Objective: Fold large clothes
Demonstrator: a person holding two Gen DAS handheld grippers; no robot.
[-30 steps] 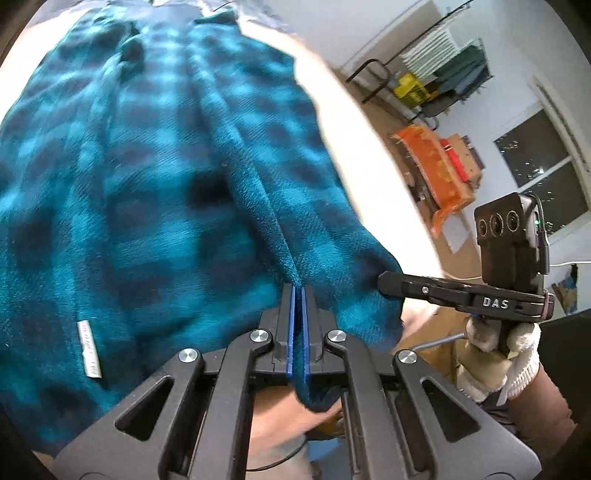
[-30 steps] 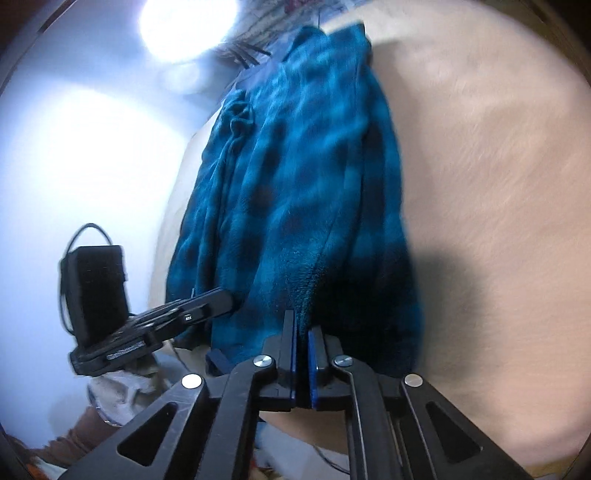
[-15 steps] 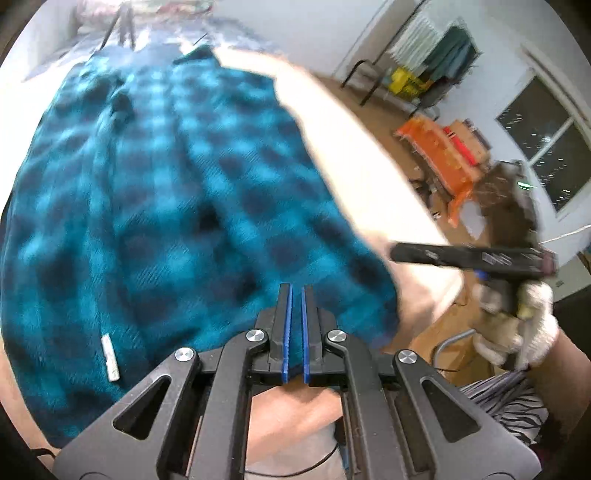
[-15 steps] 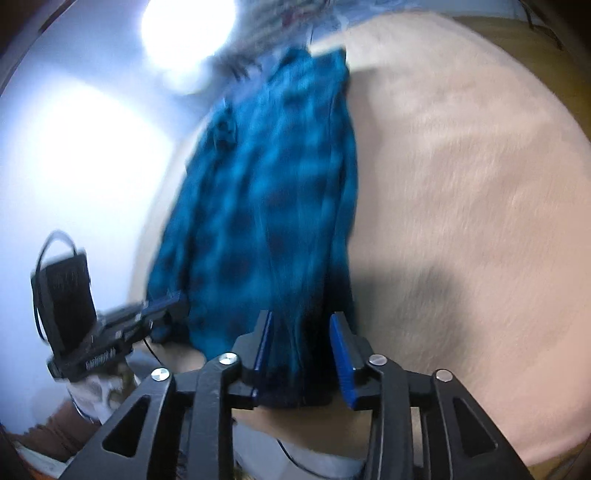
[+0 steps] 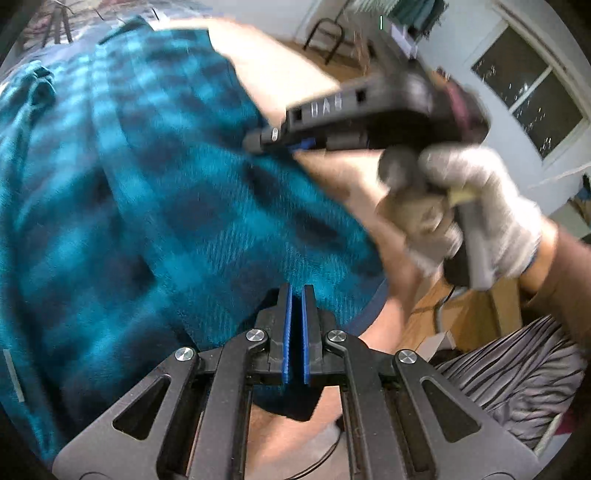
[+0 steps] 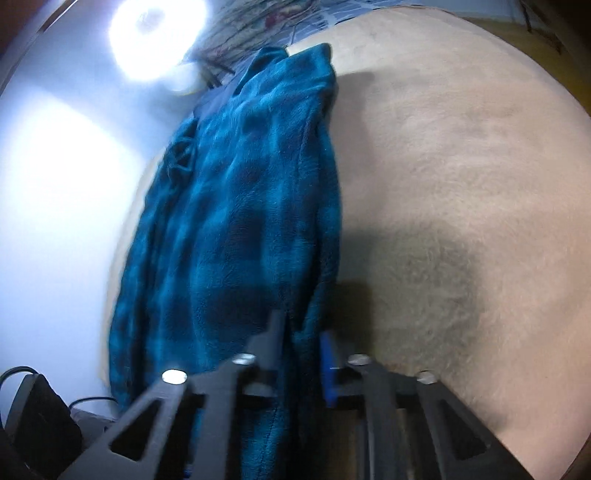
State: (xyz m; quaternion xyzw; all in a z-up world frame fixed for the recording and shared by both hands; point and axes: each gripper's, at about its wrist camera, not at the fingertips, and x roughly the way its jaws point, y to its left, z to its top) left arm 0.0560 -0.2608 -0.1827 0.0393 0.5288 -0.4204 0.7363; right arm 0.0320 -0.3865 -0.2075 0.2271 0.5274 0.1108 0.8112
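A blue plaid fleece garment [image 5: 147, 184] lies spread on a beige fuzzy surface [image 5: 280, 74]. My left gripper [image 5: 297, 295] is at its near hem, jaws shut, with cloth hanging down below the pads. A gloved hand [image 5: 480, 206] holds my right gripper [image 5: 258, 142] at the garment's right edge. In the right wrist view the garment [image 6: 240, 221] runs away in a long strip. A fold of it passes between the fingers of the right gripper [image 6: 301, 339], whose jaws are closing on it. Both views are blurred by motion.
The beige surface [image 6: 461, 166] stretches wide to the right of the garment. A bright lamp [image 6: 155, 33] glares at the far left. A window [image 5: 528, 88], a chair frame [image 5: 325, 37] and a striped cloth [image 5: 517, 369] lie beyond the surface's edge.
The right gripper opened, then closed again around a fold of the garment. In the left wrist view it swung up and closer, over the cloth's right edge. The left gripper shifted along the hem.
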